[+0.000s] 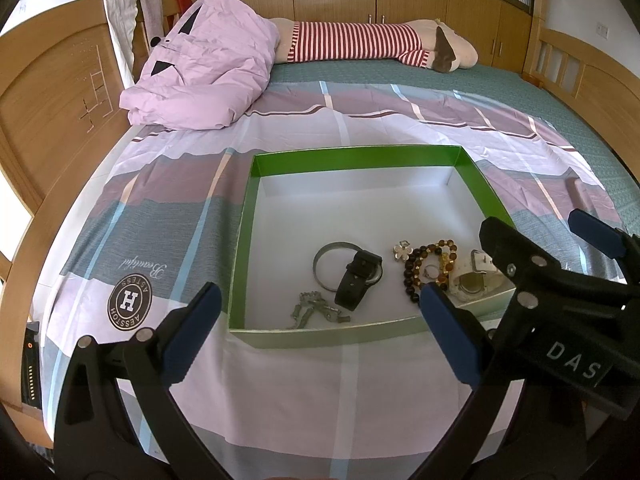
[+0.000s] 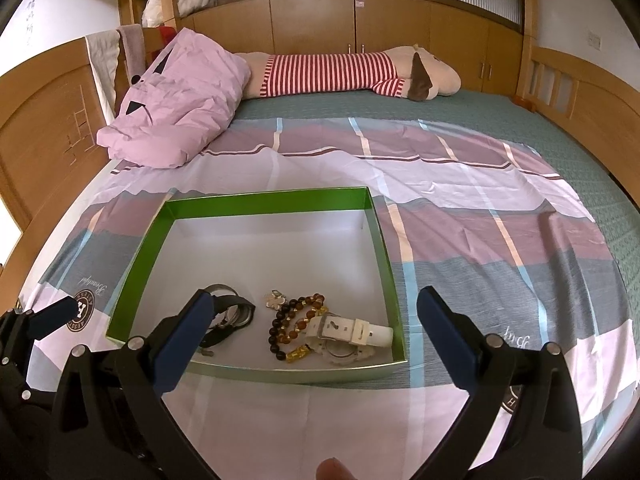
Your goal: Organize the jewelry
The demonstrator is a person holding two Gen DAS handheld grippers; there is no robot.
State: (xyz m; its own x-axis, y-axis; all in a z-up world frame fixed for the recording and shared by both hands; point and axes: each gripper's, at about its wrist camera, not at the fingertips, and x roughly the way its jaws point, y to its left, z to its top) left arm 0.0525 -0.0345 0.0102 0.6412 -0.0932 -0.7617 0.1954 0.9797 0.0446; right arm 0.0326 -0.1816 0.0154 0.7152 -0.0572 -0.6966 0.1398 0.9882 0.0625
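Note:
A green-walled box [image 1: 352, 156] [image 2: 264, 200] with a white floor lies on the bed sheet. In its near part lie a black watch [image 1: 356, 280] [image 2: 230, 322], a silver bangle [image 1: 326, 260], a silver chain [image 1: 316, 312], brown and amber bead bracelets [image 1: 430, 264] [image 2: 294, 322], a flower charm [image 1: 402, 250] [image 2: 276, 300] and a white watch [image 1: 476, 276] [image 2: 352, 334]. My left gripper [image 1: 320, 328] is open and empty, just in front of the box. My right gripper [image 2: 316, 336] is open and empty at the box's near wall; it also shows in the left wrist view [image 1: 536, 236].
A crumpled pink quilt [image 1: 204, 68] [image 2: 180, 108] lies at the far left of the bed. A striped plush toy [image 1: 372, 44] [image 2: 344, 72] lies along the far edge. Wooden bed frames [image 1: 52, 112] [image 2: 592, 100] stand on both sides.

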